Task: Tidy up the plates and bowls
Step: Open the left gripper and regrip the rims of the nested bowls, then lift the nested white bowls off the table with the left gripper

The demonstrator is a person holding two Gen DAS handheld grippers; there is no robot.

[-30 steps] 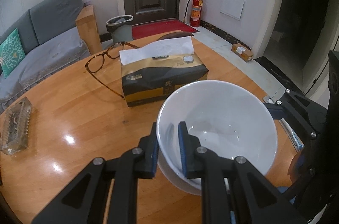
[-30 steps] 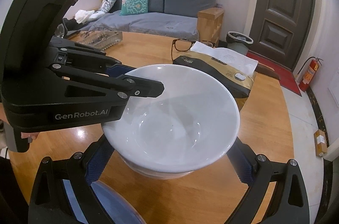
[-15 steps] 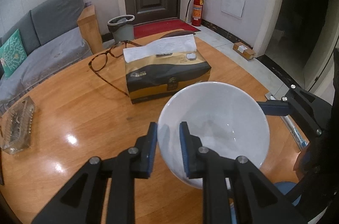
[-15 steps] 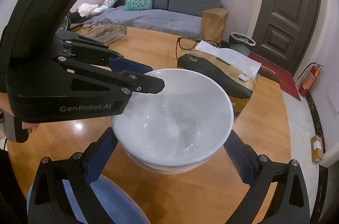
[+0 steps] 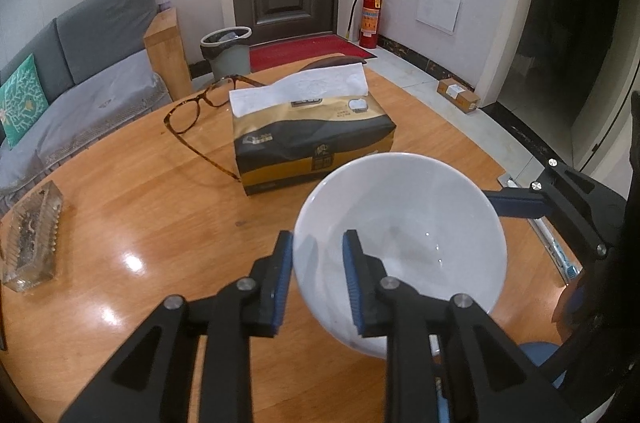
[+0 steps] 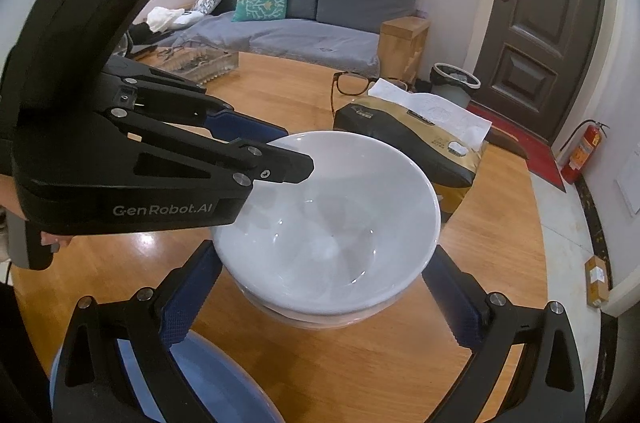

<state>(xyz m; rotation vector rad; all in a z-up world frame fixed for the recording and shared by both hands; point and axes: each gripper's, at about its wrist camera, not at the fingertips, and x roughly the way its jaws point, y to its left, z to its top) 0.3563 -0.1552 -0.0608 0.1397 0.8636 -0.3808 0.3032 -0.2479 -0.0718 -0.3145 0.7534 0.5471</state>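
white bowl mouth up, round with no long axis, nested on a second bowl on the wooden surface, just in front of the tissue box. left gripper fingers astride the near rim, just been opening, pads now off the wall; clamped tighter before. right gripper fingers spread wide either side, released

Tissue box blocks beyond bowl; table left open.
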